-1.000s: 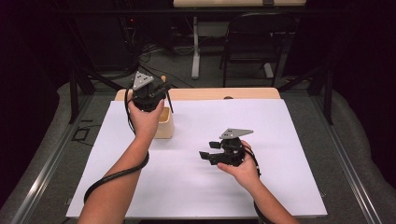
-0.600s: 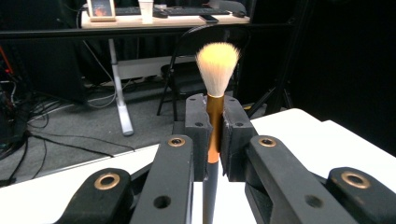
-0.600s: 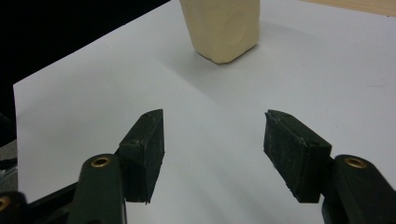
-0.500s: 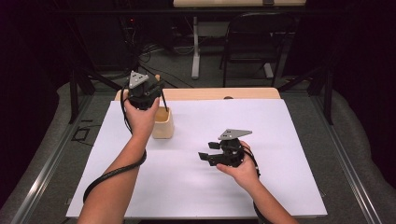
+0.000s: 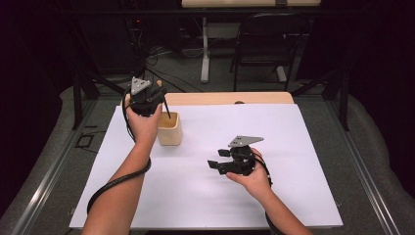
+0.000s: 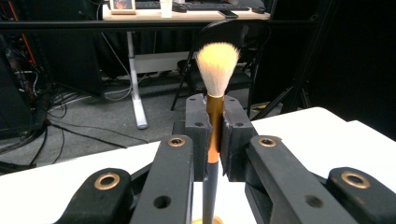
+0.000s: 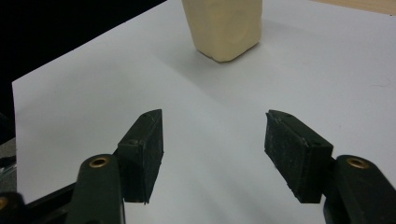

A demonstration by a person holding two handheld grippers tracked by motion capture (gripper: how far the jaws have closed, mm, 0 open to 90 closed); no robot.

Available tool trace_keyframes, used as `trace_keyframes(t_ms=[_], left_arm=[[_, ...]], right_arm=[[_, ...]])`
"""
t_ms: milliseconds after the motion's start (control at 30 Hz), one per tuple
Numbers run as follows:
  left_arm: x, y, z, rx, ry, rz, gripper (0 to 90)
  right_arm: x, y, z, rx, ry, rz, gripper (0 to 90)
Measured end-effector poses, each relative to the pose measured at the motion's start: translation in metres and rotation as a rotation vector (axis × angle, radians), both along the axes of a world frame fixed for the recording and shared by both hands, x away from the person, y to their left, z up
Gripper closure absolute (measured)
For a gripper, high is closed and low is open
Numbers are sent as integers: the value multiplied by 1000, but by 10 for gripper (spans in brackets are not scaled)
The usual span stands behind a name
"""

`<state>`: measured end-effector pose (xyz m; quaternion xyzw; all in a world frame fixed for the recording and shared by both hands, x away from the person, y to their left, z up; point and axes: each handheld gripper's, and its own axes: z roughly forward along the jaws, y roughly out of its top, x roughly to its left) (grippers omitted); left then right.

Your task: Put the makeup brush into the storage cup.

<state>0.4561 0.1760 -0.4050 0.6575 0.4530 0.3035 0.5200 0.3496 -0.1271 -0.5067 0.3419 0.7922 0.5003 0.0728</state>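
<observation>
My left gripper [image 6: 214, 135] is shut on a makeup brush [image 6: 216, 70] with pale bristles, a copper ferrule and a dark handle, held upright. In the high view that left gripper [image 5: 147, 98] hangs just above and left of a cream cup [image 5: 170, 129], and the brush's dark handle [image 5: 167, 108] slants down toward the cup's mouth. My right gripper [image 5: 215, 165] rests low over the white table cover at centre right, open, nothing between its jaws. In the right gripper view the right gripper [image 7: 212, 154] points at the cream cup [image 7: 223, 25] farther off.
A white sheet [image 5: 293, 147] covers the table, with a wooden strip [image 5: 225, 99] along its far edge. Beyond the table stand a black chair [image 5: 266, 44] and desk legs amid floor cables. Metal rails [image 5: 44, 181] run along both table sides.
My left gripper has moved left and slightly back with the brush, uncovering more of the cup. The right gripper has stayed in place, open.
</observation>
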Motion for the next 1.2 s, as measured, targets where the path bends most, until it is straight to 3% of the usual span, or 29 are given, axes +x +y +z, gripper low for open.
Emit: trace_keyframes(t_ms=[433,1200], left_arm=[[1,1,-11,6,18,-4,835],[0,13,-40,-24,56,-17,835]], right_arm=[[0,0,0,-5,4,2,371],[0,3,-2,-14,13,12,371]])
